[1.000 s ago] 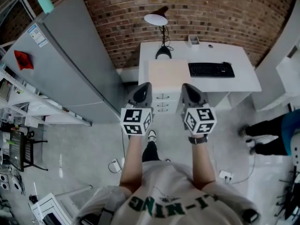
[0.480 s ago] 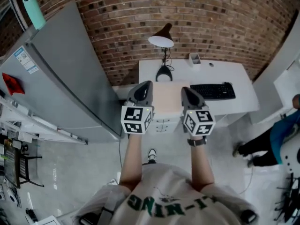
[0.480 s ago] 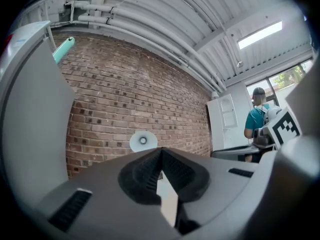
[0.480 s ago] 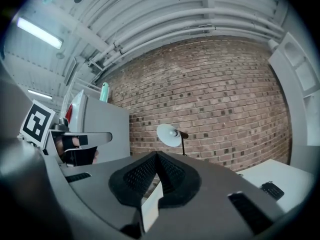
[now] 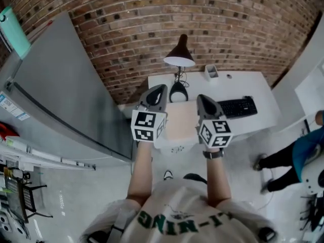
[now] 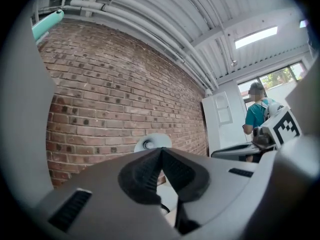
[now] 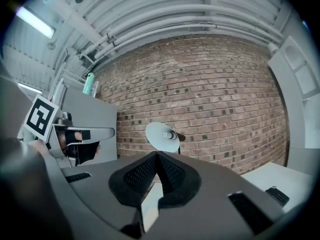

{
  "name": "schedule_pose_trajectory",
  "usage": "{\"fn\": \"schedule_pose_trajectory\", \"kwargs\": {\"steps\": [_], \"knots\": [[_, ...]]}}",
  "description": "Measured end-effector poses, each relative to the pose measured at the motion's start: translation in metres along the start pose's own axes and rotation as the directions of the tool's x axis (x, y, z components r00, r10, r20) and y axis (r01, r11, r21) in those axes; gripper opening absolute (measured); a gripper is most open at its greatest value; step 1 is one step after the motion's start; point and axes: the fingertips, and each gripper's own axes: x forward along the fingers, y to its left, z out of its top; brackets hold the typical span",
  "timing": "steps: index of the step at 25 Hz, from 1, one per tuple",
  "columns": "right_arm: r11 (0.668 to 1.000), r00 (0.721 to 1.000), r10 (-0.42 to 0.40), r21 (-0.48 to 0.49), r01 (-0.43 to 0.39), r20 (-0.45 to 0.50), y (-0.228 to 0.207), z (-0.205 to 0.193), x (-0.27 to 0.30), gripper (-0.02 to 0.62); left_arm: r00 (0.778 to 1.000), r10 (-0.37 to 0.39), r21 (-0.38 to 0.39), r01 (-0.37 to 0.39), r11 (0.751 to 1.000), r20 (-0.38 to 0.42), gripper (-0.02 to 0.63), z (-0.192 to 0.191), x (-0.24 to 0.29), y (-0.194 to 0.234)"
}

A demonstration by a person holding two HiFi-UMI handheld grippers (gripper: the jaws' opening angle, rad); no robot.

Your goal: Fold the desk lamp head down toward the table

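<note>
Brick wall [image 5: 212, 19] behind a white tabletop [image 5: 253, 87], lamp at its back edge.
The desk lamp [image 5: 179, 59] stands at 12 o'clock, head raised; only the head view shows its base [image 5: 178, 92]. Left gripper [image 5: 160, 88] and right gripper [image 5: 202, 98]: fingers clenched, empty.

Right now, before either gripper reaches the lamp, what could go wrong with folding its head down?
Both the left gripper and right gripper are shut; they must open before taking the lamp head. The lamp base is small under a thin arm, so a one-sided push might tip it toward the keyboard.
</note>
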Motion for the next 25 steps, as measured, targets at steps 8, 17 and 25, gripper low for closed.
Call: {"fn": "schedule_pose_trajectory", "kwargs": {"steps": [8,17,25], "knots": [[1.0,1.0,-0.002,0.023,0.002,-0.019,-0.016,-0.007,0.036,0.004,0.999,-0.031,0.14,0.032,0.99,-0.013,0.002,0.021,0.049,0.028],[0.999,0.999,0.037,0.019,-0.038,0.018,-0.045,0.015,0.074,0.005,0.996,-0.033,0.274,0.053,0.96,-0.078,0.074,0.024,0.096,0.038],[0.996,0.997,0.078,0.035,-0.078,0.021,-0.061,0.019,0.099,0.004,0.994,-0.006,0.361,0.046,0.931,-0.112,0.164,0.016,0.126,0.042]]}}
